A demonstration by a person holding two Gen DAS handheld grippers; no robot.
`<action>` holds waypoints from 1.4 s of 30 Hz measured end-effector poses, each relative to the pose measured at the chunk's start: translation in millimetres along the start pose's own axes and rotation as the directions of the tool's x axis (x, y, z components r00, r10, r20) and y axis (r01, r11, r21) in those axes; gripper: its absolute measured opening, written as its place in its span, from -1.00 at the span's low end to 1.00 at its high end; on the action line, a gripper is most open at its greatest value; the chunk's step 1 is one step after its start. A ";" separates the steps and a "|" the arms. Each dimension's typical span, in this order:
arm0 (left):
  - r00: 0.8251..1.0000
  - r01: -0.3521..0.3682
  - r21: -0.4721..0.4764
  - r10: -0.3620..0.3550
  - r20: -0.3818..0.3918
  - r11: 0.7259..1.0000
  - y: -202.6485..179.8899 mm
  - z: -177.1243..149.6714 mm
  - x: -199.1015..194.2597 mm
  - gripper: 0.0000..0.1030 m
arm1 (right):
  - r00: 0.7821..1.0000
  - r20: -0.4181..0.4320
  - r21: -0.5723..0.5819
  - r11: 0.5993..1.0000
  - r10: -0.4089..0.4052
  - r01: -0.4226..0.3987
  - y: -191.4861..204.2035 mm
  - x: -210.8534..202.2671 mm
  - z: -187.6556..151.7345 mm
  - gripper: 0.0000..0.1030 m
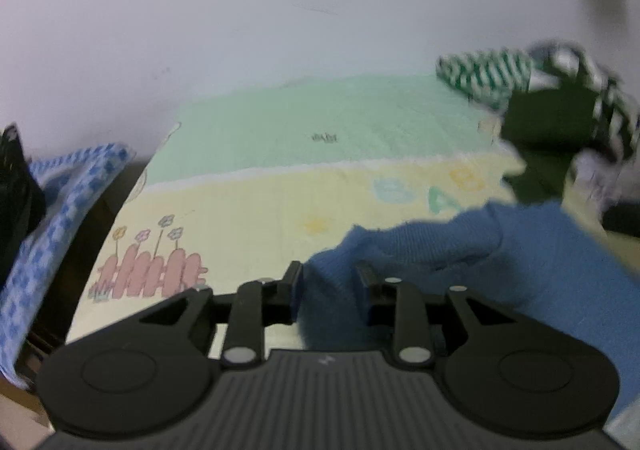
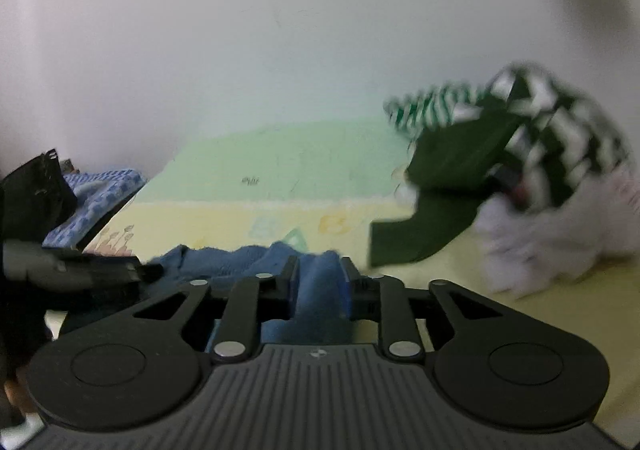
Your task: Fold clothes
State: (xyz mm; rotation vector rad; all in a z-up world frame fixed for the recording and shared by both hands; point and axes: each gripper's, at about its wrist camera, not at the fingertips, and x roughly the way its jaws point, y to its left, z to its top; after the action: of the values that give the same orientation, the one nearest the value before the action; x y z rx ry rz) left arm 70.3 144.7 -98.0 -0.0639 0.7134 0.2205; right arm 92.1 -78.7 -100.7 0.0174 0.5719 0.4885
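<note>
The black left hand-held gripper [image 1: 329, 282] is seen closest in its own view, and a fold of the soft blue knitted garment [image 1: 460, 250] is bunched between its two fingers, which are set narrow around it. From there the blue cloth is spread to the right over a pastel play mat [image 1: 280, 193] with a green band, a yellow band, pink fence pictures and letters. In the other view the black right hand-held gripper [image 2: 319, 274] is pinched narrow on another ridge of the same blue garment [image 2: 320, 282], and the left hand-held gripper [image 2: 120, 274] is seen just beside it at the left edge of the cloth. Farther back on the right a blurred pile of clothes is heaped: a green and white striped piece [image 2: 560, 129], a dark green piece [image 2: 440, 205] and a fluffy white piece [image 2: 540, 242]. A blue and white checked cloth [image 1: 60, 217] is draped off the mat's left side. A plain pale wall [image 1: 280, 9] is seen behind.
</note>
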 end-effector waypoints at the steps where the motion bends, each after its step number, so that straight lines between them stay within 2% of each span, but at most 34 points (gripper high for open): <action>1: 1.000 0.002 -0.012 -0.001 0.011 1.000 2.1 -0.4 -8.8 -0.46 | 1.000 0.009 -0.027 1.000 0.009 -0.009 1.2 -12.1 -1.0 -0.54; 5: 0.997 0.059 -0.030 -0.057 0.047 0.998 1.7 -7.7 -45.3 -0.49 | 0.997 -0.033 -0.127 0.989 0.076 -0.080 21.3 -33.0 -17.9 -0.55; 7: 0.996 0.069 0.033 -0.071 0.048 0.997 -9.7 -16.1 -54.9 -0.39 | 0.994 -0.065 -0.183 0.978 0.087 -0.098 33.4 -35.6 -29.0 -0.53; 8: 0.998 0.059 0.048 -0.060 0.021 0.997 -13.4 -21.1 -49.2 -0.36 | 0.994 -0.083 -0.196 0.977 0.067 -0.082 35.5 -29.8 -34.2 -0.52; 11: 0.998 0.025 0.055 -0.021 -0.062 0.998 -17.9 -35.7 -27.7 -0.33 | 0.984 -0.171 -0.154 0.985 0.050 -0.077 32.3 -5.2 -40.9 -0.45; 14: 0.998 -0.018 0.041 0.021 -0.064 0.999 -12.2 -40.6 -10.6 -0.17 | 0.981 -0.180 -0.117 0.988 0.076 -0.098 25.9 7.7 -37.2 -0.43; 17: 0.997 -0.022 0.068 0.028 -0.075 0.997 -14.5 -34.5 -3.6 -0.18 | 0.980 -0.181 -0.059 0.994 0.083 -0.095 21.8 15.3 -35.9 -0.39; 20: 0.996 -0.038 0.101 0.046 -0.081 0.994 -18.3 -33.8 -4.9 -0.19 | 0.983 -0.174 -0.079 0.994 0.055 -0.069 31.0 10.0 -38.2 -0.38; 23: 0.991 -0.035 0.056 0.042 -0.125 0.998 -13.8 -27.2 -6.7 -0.18 | 0.980 -0.193 -0.061 0.997 0.037 -0.050 32.2 3.2 -29.3 -0.36; 24: 0.990 -0.036 0.043 0.041 -0.136 0.998 -12.3 -25.4 -7.5 -0.16 | 0.984 -0.176 -0.065 0.997 0.035 -0.047 33.3 -4.5 -27.3 -0.33; 27: 0.985 -0.057 0.032 0.062 -0.158 0.998 -11.4 -21.9 -9.7 0.05 | 0.990 -0.138 -0.083 0.995 0.035 -0.046 37.5 -24.9 -23.0 -0.27; 29: 0.984 -0.078 0.045 0.084 -0.158 0.996 -12.8 -21.4 -11.7 0.17 | 0.987 -0.153 -0.084 0.994 0.054 -0.068 40.9 -30.3 -24.7 -0.25; 31: 0.983 -0.080 0.039 0.086 -0.163 0.996 -12.2 -20.4 -13.8 0.24 | 0.981 -0.185 -0.089 0.993 0.062 -0.080 43.6 -26.4 -31.2 -0.23; 33: 0.982 -0.082 0.033 0.086 -0.167 0.996 -11.4 -19.3 -15.8 0.30 | 0.980 -0.195 -0.098 0.994 0.031 -0.051 43.6 -19.5 -40.4 -0.18; 35: 0.982 -0.083 0.028 0.086 -0.170 0.996 -10.3 -17.9 -18.4 0.36 | 0.979 -0.199 -0.055 0.997 0.042 -0.054 36.6 -12.2 -45.9 -0.14; 37: 0.982 -0.082 0.026 0.085 -0.170 0.996 -9.6 -17.1 -22.5 0.50 | 0.977 -0.203 -0.010 0.998 0.057 -0.061 30.0 -7.8 -47.2 -0.06; 42: 0.985 -0.059 0.027 0.062 -0.158 0.998 -7.7 -16.1 -34.8 0.77 | 0.976 -0.215 0.005 1.000 0.028 -0.028 33.3 -7.7 -46.4 0.03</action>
State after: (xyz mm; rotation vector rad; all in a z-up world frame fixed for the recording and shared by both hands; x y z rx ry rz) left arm 36.2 128.8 -87.5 -0.0389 0.8775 0.2677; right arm 47.6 -58.2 -130.9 -0.0259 0.7851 0.5207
